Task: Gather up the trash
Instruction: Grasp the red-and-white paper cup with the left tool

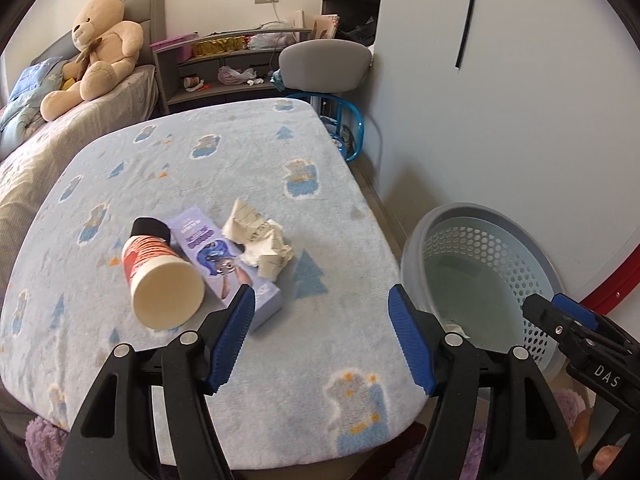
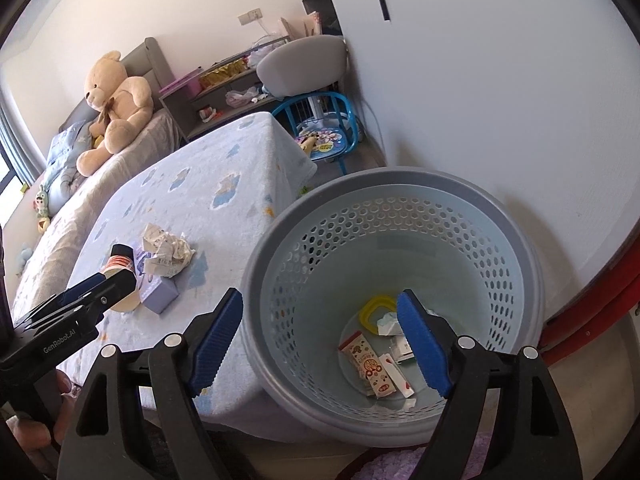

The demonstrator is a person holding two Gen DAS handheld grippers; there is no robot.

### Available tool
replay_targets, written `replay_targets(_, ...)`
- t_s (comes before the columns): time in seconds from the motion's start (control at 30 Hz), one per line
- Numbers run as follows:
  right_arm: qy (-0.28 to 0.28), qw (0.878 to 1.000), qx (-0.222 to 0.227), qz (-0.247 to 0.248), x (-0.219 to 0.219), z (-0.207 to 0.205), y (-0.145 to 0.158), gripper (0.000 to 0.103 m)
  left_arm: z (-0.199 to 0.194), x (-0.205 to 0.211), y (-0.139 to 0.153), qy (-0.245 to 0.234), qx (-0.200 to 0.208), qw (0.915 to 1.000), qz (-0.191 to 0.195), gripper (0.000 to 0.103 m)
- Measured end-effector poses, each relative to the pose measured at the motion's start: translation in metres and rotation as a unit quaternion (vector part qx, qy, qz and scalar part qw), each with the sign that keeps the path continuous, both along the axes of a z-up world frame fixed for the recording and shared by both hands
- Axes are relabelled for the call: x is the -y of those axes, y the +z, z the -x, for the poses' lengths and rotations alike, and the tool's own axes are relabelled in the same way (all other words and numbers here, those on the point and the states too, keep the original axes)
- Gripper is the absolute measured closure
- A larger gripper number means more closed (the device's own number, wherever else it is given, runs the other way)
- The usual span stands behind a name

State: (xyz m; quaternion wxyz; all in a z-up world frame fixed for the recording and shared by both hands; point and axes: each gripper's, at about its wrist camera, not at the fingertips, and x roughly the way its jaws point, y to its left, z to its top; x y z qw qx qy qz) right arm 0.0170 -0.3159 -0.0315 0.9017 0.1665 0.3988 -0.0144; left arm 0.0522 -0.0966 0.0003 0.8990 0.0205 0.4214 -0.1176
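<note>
Both grippers, left (image 1: 322, 334) and right (image 2: 320, 338), have spread, empty fingers. Crumpled paper (image 1: 260, 245) lies on the worktop (image 1: 200, 168) beside box (image 1: 224, 264) and cup (image 1: 160, 278); probably light, soft: pinch its bulk.

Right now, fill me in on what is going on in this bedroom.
A person is clearing trash off a blanket-covered table with a hand-held gripper in each hand. The right hand-held gripper hangs open and empty over the bin, which already holds wrappers and a yellow ring. The left hand-held gripper, open and empty, points at what is left on the table: a bottle, a purple box and crumpled paper.
</note>
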Motion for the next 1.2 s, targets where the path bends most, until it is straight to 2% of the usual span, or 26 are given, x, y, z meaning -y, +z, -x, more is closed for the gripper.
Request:
replay_targets(0.2, 0.028, 1.000, 0.005, 0.006, -0.032, -0.008, 0.007, 0.023, -0.005, -0.044, 0.005, 0.049, 0.000, 0.9988, 0.007, 0.037)
replay_targets(0.33, 0.038, 0.999, 0.010, 0.007, -0.049, -0.011, 0.010, 0.023, -0.011, -0.075, 0.012, 0.086, 0.000, 0.9961, 0.016, 0.033)
replay_targets(0.5, 0.048, 0.999, 0.009, 0.004, -0.062, -0.014, 0.010, 0.023, -0.021, -0.109, 0.017, 0.125, 0.002, 0.9921, 0.008, 0.032)
replay_targets(0.67, 0.056, 0.998, 0.011, 0.012, -0.072, -0.016, 0.012, 0.023, -0.041, -0.134, 0.008, 0.152, -0.022, 0.9881, 0.011, 0.032)
replay_targets(0.9, 0.055, 0.998, 0.006, 0.009, -0.072, -0.018, 0.007, 0.023, -0.068, -0.142, -0.005, 0.159, -0.054, 0.9854, 0.026, 0.032)
replay_targets(1.2, 0.053, 0.999, -0.007, -0.002, -0.067, -0.027, -0.006, 0.022, -0.095, -0.127, -0.025, 0.156, -0.088, 0.9832, 0.035, 0.032)
